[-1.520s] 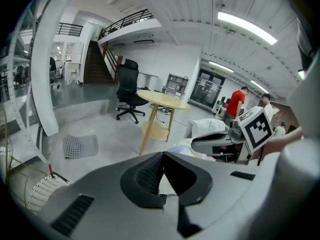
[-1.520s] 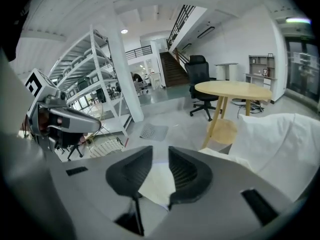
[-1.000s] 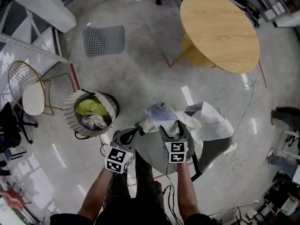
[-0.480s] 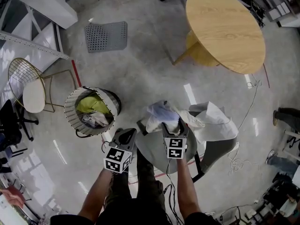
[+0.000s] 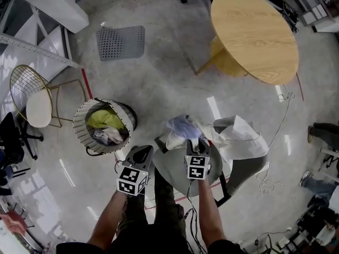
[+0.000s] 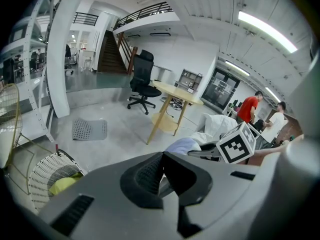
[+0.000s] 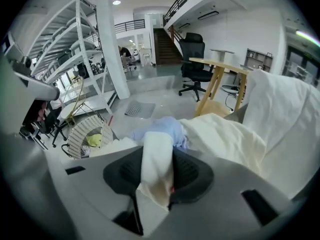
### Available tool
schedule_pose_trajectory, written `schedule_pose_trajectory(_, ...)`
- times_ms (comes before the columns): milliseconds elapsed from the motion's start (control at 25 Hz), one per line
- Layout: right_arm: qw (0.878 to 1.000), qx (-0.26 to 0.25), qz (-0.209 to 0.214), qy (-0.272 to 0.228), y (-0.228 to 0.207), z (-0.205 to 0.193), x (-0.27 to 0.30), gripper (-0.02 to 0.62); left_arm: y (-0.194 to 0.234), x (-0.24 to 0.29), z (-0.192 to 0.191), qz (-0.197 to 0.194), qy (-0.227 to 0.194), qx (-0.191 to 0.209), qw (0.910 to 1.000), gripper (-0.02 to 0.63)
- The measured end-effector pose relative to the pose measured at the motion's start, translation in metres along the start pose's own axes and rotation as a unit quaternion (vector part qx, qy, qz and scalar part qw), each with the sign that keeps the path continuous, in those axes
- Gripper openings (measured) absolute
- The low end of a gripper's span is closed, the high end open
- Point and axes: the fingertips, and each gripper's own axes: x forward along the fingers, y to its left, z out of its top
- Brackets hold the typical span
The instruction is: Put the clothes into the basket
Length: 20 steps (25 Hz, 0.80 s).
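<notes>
A heap of clothes lies on a grey chair [image 5: 175,171]: a lavender piece [image 5: 183,125], a cream cloth [image 5: 176,139] and a large white garment [image 5: 241,141]. My right gripper [image 5: 194,144] reaches down into the heap, its jaws closing, and a fold of the cream cloth [image 7: 156,164] is pinched between its pads. The left gripper [image 5: 139,153] hovers between the chair and the basket, shut and with nothing in it [image 6: 162,171]. The round white wire basket [image 5: 83,121] stands on the floor to the left, holding a yellow-green garment [image 5: 103,119] and other cloth.
A round wooden table [image 5: 254,30] stands at the far right. A grey perforated mat [image 5: 121,42] lies on the floor at the back. A gold wire chair [image 5: 32,102] and white shelving are left of the basket. Cables [image 5: 273,181] trail at right.
The right gripper came down onto the heap and its wide-open jaws drew in on the cream cloth. The left gripper shifted only a little.
</notes>
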Motion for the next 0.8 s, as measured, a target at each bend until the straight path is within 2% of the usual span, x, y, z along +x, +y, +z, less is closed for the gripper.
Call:
schedule_pose_trajectory(200, 0.997, 0.062, 0.033, -0.013, 0.000, 0.002, -0.006, 0.098, 0.000, -0.010, 0.005, 0.002, -0.007, 0.006, 1.0000, 0.006)
schedule_pose_trajectory(280, 0.997, 0.069, 0.041, -0.023, 0.000, 0.006, -0.011, 0.089, 0.001, -0.016, 0.007, 0.004, -0.010, 0.008, 0.9999, 0.006)
schedule_pose_trajectory(400, 0.996, 0.066, 0.041, -0.045, 0.004, 0.016, -0.023, 0.086, 0.005, -0.028, 0.010, 0.008, -0.014, 0.012, 0.9998, 0.006)
schedule_pose_trajectory(560, 0.991, 0.092, 0.040, -0.084, 0.005, 0.037, -0.043, 0.086, 0.009, -0.043, 0.019, 0.011, -0.028, 0.018, 0.9994, 0.006)
schedule_pose_trajectory(800, 0.983, 0.105, 0.027, -0.146, 0.006, 0.082, -0.092, 0.086, 0.009, -0.067, 0.045, 0.004, -0.057, 0.031, 0.9979, 0.006)
